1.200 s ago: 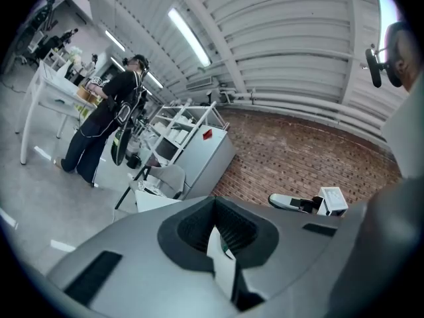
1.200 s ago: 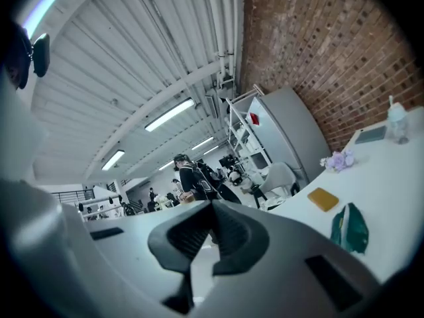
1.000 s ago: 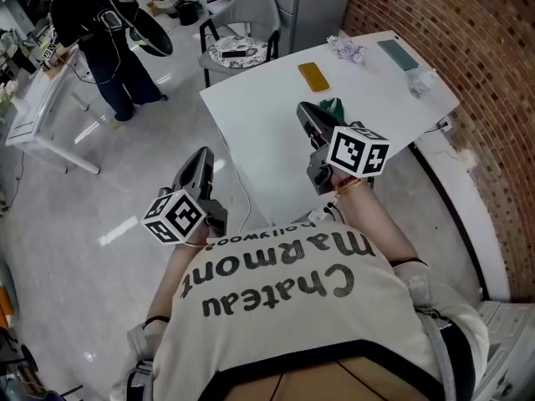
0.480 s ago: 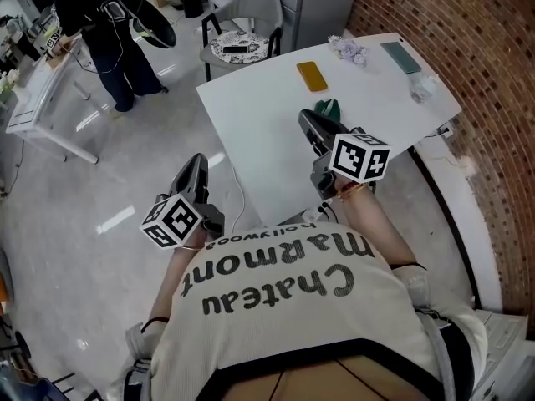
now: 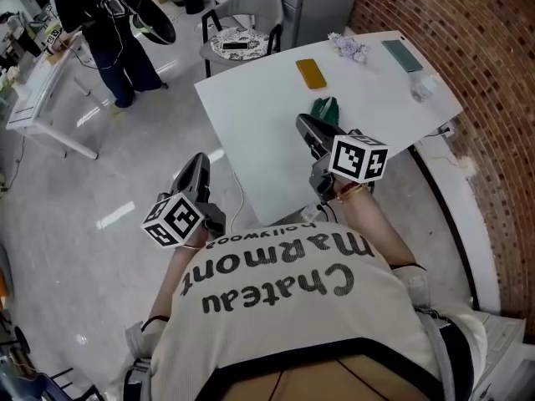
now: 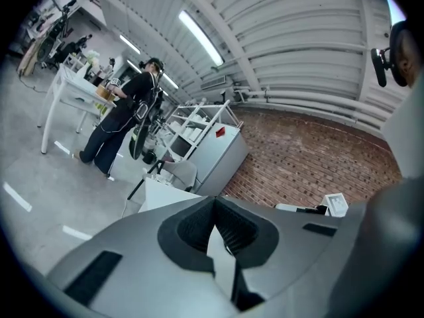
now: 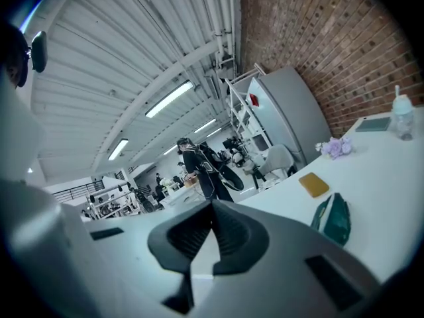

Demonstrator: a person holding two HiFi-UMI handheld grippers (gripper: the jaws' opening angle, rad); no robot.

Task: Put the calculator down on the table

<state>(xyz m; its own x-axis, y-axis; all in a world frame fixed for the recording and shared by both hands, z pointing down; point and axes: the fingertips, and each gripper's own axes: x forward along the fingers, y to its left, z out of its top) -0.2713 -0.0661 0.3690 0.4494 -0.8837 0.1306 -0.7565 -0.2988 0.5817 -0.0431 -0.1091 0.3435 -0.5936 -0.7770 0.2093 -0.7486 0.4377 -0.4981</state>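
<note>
White counter (image 5: 251,132) spreads ahead of us. Nearest, our left gripper (image 5: 199,164) hangs off its edge over the floor (image 5: 100,190), fingers pressed together on nothing. Next, the right gripper (image 5: 306,125) sits over the counter, its fingers likewise pressed together and empty. Just beyond them, at about one o'clock, lies the dark green slab we take for the calculator (image 5: 326,108). It rests on the counter apart from the fingers, long axis running roughly away from us. Our right gripper is clearly the nearer.
</note>
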